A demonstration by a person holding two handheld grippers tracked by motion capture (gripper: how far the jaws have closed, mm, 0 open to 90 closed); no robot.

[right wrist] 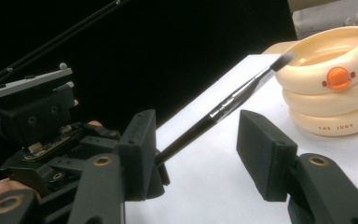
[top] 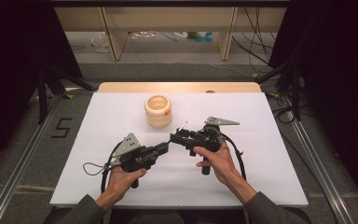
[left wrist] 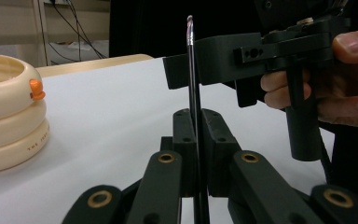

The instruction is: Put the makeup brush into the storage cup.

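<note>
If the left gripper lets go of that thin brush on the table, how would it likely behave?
The brush has a slim, round, glossy black handle, so it would probably roll and feel slippery. It looks stiff and light: it stands straight while clamped in the left gripper. Its soft tip may splay if pushed against the cream ringed container.

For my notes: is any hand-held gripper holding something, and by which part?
The left hand-held gripper clamps a thin brush by its dark handle; the right hand-held gripper is open.

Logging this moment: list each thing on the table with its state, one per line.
Brush: gripped by the handle, bristles up, off the table.
Left hand-held gripper: shut on the brush.
Right hand-held gripper: open, jaws either side of the brush.
Cream ringed pot: upright, untouched.
</note>
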